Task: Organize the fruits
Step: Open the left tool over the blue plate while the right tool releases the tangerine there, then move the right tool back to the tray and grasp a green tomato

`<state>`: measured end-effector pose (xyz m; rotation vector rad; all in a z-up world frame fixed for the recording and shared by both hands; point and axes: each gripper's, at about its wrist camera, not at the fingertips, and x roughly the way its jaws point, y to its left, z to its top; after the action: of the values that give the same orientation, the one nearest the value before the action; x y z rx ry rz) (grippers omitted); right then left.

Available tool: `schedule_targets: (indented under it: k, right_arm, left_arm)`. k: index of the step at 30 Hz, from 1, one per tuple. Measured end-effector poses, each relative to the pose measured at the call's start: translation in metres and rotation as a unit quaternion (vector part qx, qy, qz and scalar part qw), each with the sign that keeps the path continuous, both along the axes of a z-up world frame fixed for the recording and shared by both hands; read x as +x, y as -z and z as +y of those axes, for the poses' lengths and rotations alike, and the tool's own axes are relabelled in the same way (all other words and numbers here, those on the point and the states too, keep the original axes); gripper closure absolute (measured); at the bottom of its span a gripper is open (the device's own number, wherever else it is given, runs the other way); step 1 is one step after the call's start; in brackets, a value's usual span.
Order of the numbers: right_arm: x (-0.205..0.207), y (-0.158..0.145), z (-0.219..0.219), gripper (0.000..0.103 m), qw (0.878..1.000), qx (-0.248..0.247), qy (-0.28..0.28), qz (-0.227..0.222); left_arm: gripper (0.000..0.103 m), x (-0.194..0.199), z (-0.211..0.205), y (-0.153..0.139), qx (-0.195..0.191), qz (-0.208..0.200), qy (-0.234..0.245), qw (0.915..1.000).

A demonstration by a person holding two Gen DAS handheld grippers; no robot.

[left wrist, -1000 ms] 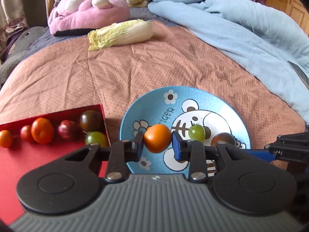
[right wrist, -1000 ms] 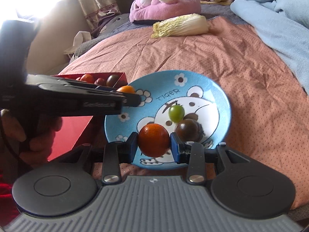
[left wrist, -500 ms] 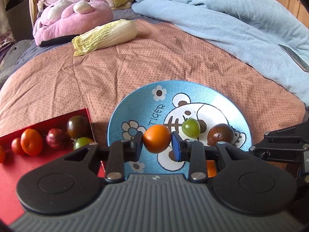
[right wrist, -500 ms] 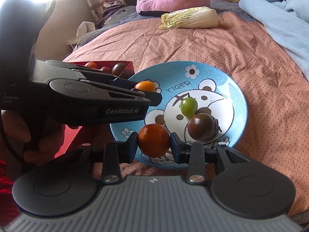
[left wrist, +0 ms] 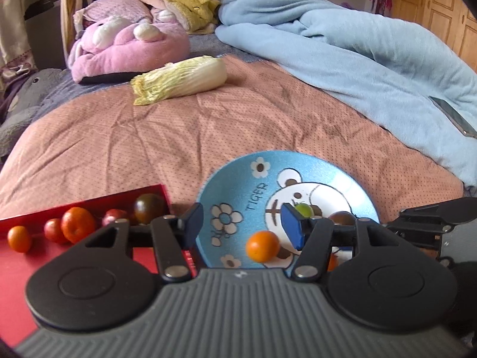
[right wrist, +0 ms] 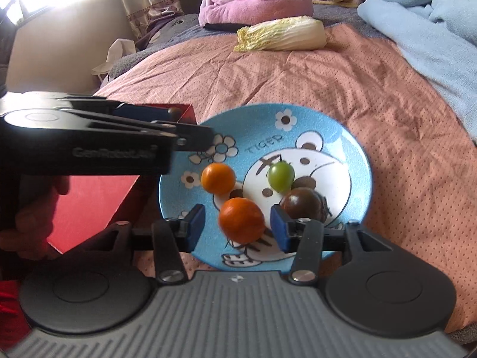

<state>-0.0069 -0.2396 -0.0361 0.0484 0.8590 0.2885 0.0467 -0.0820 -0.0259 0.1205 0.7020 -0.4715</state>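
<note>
A blue cartoon plate point(left wrist: 229, 179) point(right wrist: 328, 119) lies on the pink bedspread. My left gripper point(left wrist: 243, 219) is open above it, and a small orange tomato point(left wrist: 263, 246) point(right wrist: 218, 178) lies on the plate below the jaws. My right gripper point(right wrist: 238, 225) is open, with a larger orange fruit point(right wrist: 242, 220) loose between the jaws over the plate. A green tomato point(right wrist: 280, 176) and a dark tomato point(right wrist: 304, 204) also lie on the plate. A red tray point(left wrist: 18, 262) on the left holds several tomatoes.
A napa cabbage point(left wrist: 179, 80) lies further back on the bedspread. A pink plush cushion point(left wrist: 128, 50) sits behind it. A blue blanket point(left wrist: 372, 59) is piled along the right side. The left gripper's body point(right wrist: 89, 146) reaches over the tray in the right wrist view.
Both grippers have opened. The small orange tomato has dropped from the left jaws onto the plate, and the larger orange fruit is free between the right jaws.
</note>
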Motion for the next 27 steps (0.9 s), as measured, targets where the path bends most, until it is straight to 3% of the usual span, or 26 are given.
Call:
schedule_targets:
  k: [4, 8, 15, 23, 27]
  right_arm:
    - [0.001, -0.012, 0.002, 0.044, 1.000, -0.001, 0.003, -0.015]
    - [0.002, -0.025, 0.008, 0.044, 1.000, 0.000, 0.003, -0.029]
    - [0.008, -0.048, 0.044, 0.044, 0.998, 0.003, -0.030, -0.049]
    - [0.027, -0.057, 0.103, 0.044, 0.995, 0.010, -0.082, -0.055]
    - [0.041, -0.049, 0.134, 0.044, 0.993, 0.006, -0.111, -0.048]
  left_arm:
    - [0.043, 0.002, 0.024, -0.019, -0.007, -0.003, -0.022, 0.9997]
    - [0.043, 0.001, 0.053, -0.033, 0.023, -0.025, -0.038, 0.9987]
    - [0.043, 0.008, 0.118, -0.027, 0.047, -0.011, -0.117, 0.9920]
    - [0.043, 0.000, 0.180, -0.026, -0.015, 0.013, -0.206, 0.9783]
    - [0.043, -0.002, 0.199, -0.024, -0.011, 0.017, -0.242, 0.9700]
